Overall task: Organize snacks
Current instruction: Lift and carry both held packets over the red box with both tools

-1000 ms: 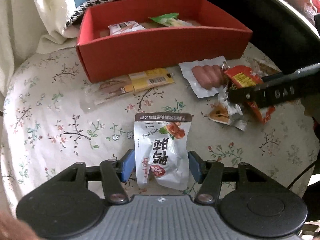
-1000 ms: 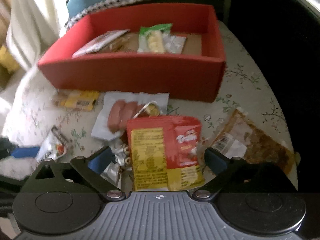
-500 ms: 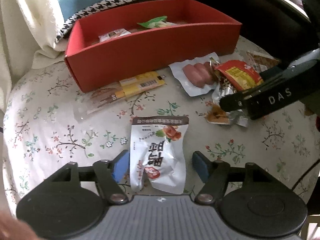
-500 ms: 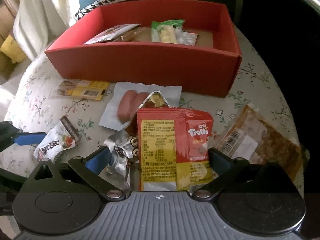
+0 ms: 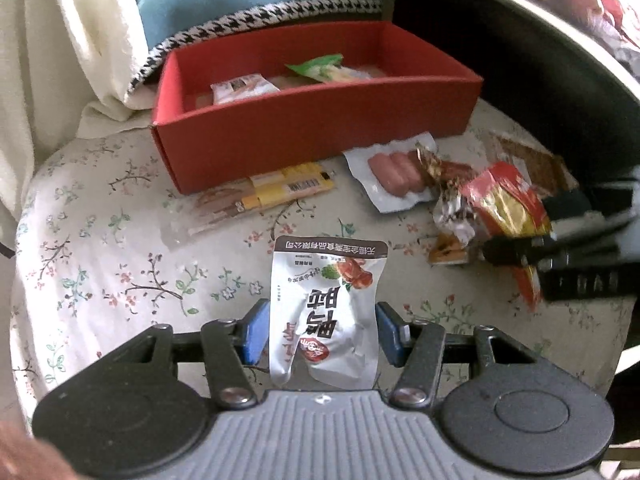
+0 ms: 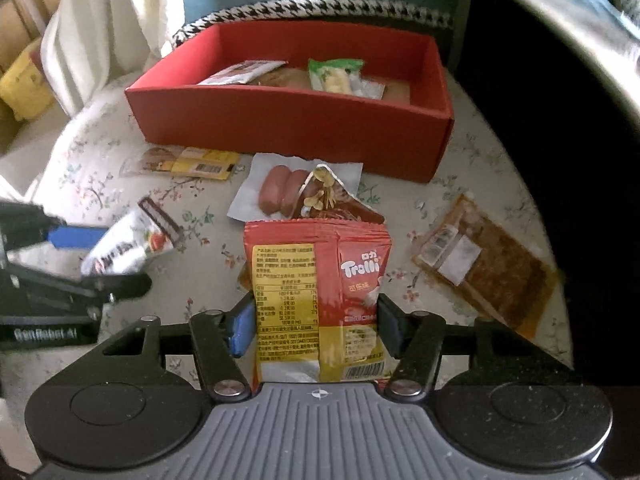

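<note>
My left gripper (image 5: 320, 332) is shut on a white snack pouch (image 5: 326, 308) with dark lettering, held just above the floral tablecloth. My right gripper (image 6: 314, 324) is shut on a red and yellow Trolli bag (image 6: 320, 292), lifted off the table. The red box (image 5: 312, 136) stands at the back and holds a few packets; it also shows in the right wrist view (image 6: 296, 120). Each gripper shows in the other's view, the right (image 5: 520, 252) and the left (image 6: 96, 264).
On the table lie a yellow stick pack (image 5: 260, 196), a sausage pack (image 6: 280, 192), a crumpled foil wrapper (image 5: 452, 216) and a brown flat packet (image 6: 484, 272). A blue cushion with houndstooth trim (image 5: 256, 12) is behind the box. The round table edge (image 6: 532, 200) curves away at right.
Both grippers closed onto their packets and lifted them. The Trolli bag rose off the pile, uncovering the wrapper beneath. The white pouch came up off the cloth.
</note>
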`<state>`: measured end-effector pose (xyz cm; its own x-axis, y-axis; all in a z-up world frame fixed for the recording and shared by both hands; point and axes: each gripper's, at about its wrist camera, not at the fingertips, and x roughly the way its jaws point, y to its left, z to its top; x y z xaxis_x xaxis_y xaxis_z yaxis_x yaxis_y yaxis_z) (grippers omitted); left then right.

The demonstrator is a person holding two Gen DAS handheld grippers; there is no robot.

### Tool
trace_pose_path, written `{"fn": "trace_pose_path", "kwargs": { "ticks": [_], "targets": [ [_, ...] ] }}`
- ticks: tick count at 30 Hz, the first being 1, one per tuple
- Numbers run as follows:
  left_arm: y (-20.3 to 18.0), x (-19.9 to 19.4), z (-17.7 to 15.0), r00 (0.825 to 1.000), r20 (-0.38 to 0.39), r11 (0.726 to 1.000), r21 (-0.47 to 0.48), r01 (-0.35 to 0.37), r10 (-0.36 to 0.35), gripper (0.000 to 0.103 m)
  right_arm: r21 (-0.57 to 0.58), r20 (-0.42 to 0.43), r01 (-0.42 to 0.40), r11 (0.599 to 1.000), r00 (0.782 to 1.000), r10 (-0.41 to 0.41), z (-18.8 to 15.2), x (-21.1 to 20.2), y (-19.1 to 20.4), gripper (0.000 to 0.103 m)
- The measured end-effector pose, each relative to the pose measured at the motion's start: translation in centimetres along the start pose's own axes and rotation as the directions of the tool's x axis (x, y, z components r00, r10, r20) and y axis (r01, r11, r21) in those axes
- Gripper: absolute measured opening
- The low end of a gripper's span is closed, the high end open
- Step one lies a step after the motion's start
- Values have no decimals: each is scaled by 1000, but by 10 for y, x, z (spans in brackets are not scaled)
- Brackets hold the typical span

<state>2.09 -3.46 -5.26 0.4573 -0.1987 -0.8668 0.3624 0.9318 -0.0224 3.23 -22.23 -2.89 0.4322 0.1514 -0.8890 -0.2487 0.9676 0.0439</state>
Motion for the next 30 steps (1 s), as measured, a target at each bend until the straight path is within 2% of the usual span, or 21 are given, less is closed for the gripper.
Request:
{"fn": "trace_pose_path", "kwargs": {
  "ticks": [8, 15, 23, 30],
  "targets": [
    [5, -9, 6, 998, 60, 999, -45, -26, 28, 49, -45, 103, 31, 999, 994, -26, 15, -21, 20, 67],
    [10, -12, 17, 991, 114, 995, -84, -54, 64, 49, -48, 146, 55, 997, 988, -47, 30, -22, 23, 67],
    [12, -19, 35, 971, 190, 986, -111, -127, 146, 49, -43, 211, 103, 994, 973, -92, 46, -25, 27, 67],
    [15, -22, 56, 958, 239, 983, -133, -130, 159, 49, -4, 227, 80, 997, 971, -77, 70, -23, 22, 67]
  ]
}}
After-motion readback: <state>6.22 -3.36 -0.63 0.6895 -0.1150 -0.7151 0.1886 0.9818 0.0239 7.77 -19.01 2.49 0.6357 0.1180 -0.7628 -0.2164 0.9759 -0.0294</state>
